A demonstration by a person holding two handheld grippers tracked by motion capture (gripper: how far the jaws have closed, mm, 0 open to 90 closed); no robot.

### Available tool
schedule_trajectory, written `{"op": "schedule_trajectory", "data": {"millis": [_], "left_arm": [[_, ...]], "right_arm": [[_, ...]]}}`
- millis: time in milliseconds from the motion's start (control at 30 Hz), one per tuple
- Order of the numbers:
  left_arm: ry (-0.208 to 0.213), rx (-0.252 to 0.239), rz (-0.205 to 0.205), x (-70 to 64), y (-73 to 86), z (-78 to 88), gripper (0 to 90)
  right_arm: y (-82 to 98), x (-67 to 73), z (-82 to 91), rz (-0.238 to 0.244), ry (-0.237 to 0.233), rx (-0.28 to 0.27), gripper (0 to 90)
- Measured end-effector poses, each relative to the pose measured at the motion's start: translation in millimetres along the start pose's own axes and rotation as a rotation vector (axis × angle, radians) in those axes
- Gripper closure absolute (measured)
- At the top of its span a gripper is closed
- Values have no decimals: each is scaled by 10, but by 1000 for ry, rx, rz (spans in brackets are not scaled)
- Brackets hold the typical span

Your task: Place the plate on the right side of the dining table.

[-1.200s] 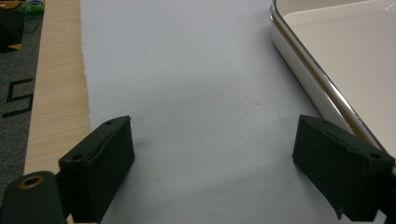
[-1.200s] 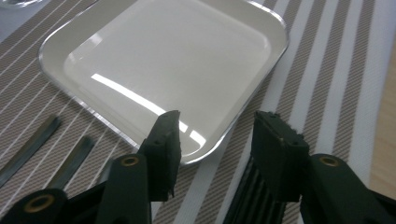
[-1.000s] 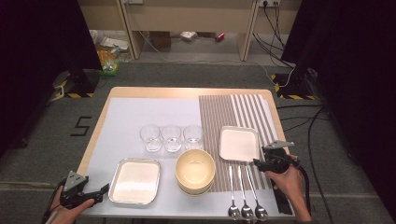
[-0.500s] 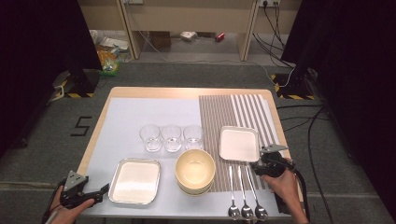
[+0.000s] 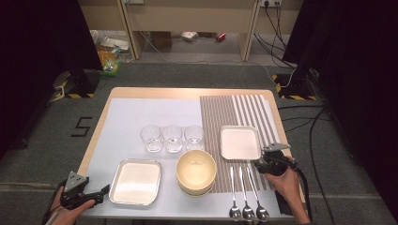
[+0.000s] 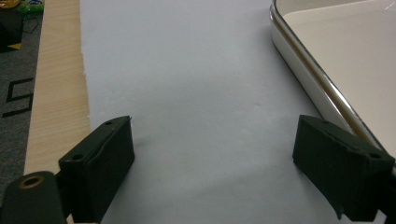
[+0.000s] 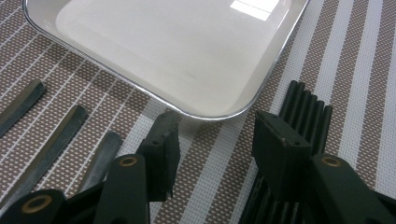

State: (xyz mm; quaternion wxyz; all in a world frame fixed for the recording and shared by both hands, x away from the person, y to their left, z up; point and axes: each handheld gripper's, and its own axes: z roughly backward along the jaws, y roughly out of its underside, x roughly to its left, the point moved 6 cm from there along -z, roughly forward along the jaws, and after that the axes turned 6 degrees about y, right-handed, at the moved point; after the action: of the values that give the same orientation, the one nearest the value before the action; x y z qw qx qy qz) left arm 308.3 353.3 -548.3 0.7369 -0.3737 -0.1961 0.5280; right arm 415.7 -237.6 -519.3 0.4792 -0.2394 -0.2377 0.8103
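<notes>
The far part of the small white tray (image 7: 177, 51) is cut off at the top of the right gripper view, so there only its near rounded corner can be seen. The black chopsticks (image 7: 306, 109) are half hidden behind the right-hand jaw. In the high view the right gripper (image 5: 259, 163) is small and dark, and its jaws are hard to make out.

This tray lies on the striped mat (image 7: 359, 70), just beyond the right gripper (image 7: 212, 140). Its near corner is in front of the gap between the jaws, close to the tips but not between them. The jaws have just been closing; they are half apart and hold nothing. Three spoon handles (image 7: 70, 123) lie beside the tray's near edge, left of the jaws.

The left gripper (image 6: 210, 154) stands wide open over the white paper (image 6: 187, 70), holding nothing.
</notes>
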Motion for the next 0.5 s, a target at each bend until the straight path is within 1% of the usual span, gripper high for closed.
{"op": "schedule_trajectory", "data": {"millis": [67, 100, 167, 233, 267, 433, 467, 500], "left_arm": [[0, 0, 0, 0, 0, 0, 113], [0, 0, 0, 0, 0, 0, 113], [0, 0, 0, 0, 0, 0, 113], [0, -1, 0, 0, 0, -1, 113], [0, 0, 0, 0, 0, -1, 113], [0, -1, 0, 0, 0, -1, 113], [-1, 0, 0, 0, -1, -1, 113], [-1, 1, 0, 0, -1, -1, 113]], "right_arm": [[-9, -24, -11, 7, 10, -7, 516], [-12, -25, -10, 2, 6, -2, 516], [-21, -44, -15, 2, 16, -6, 516], [-22, -40, -11, -2, 7, -1, 509], [-27, -30, 0, -8, -2, -6, 504], [-104, -40, 104, -19, 0, -56, 467], [-118, -31, 121, -28, -8, -62, 465], [-133, -22, 125, -25, -18, -72, 459]]}}
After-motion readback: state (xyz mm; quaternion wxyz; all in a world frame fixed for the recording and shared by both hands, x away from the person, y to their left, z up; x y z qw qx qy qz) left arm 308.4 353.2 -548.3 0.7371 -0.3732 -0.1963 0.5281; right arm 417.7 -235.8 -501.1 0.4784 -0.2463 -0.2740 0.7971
